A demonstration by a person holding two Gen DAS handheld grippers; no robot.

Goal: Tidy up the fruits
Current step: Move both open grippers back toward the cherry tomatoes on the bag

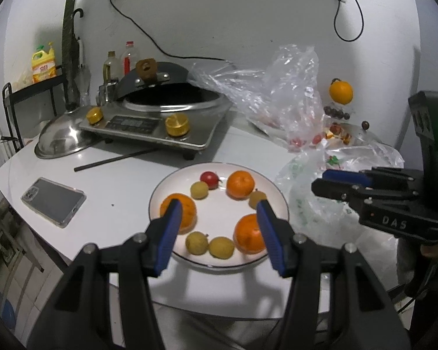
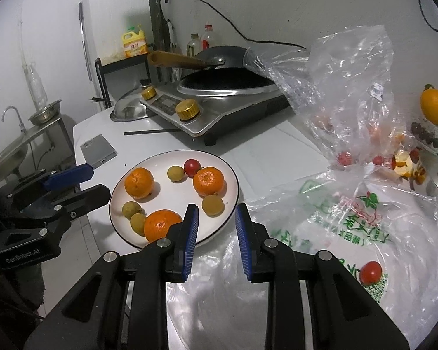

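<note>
Three tangerines (image 2: 139, 182), four longans (image 2: 213, 204) and one cherry tomato (image 2: 192, 166) are arranged on the plate (image 2: 232, 175); another cherry tomato (image 2: 370, 272) is left on the plastic bag (image 2: 330, 233). Nothing is held: left hand-held gripper (image 1: 219, 233) parted, right hand-held gripper (image 2: 216, 236) clenched empty

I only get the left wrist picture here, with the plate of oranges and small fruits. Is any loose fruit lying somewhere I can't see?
Observer: Yes. The right wrist view shows a cherry tomato lying alone on the printed plastic bag, to the right of the right hand-held gripper.
Visitor: Is that gripper carrying anything?
Observer: No. Seen from behind, nothing sits between its blue fingers.
Visitor: What's past the table's left end?
Observer: A steel sink with a faucet.
</note>
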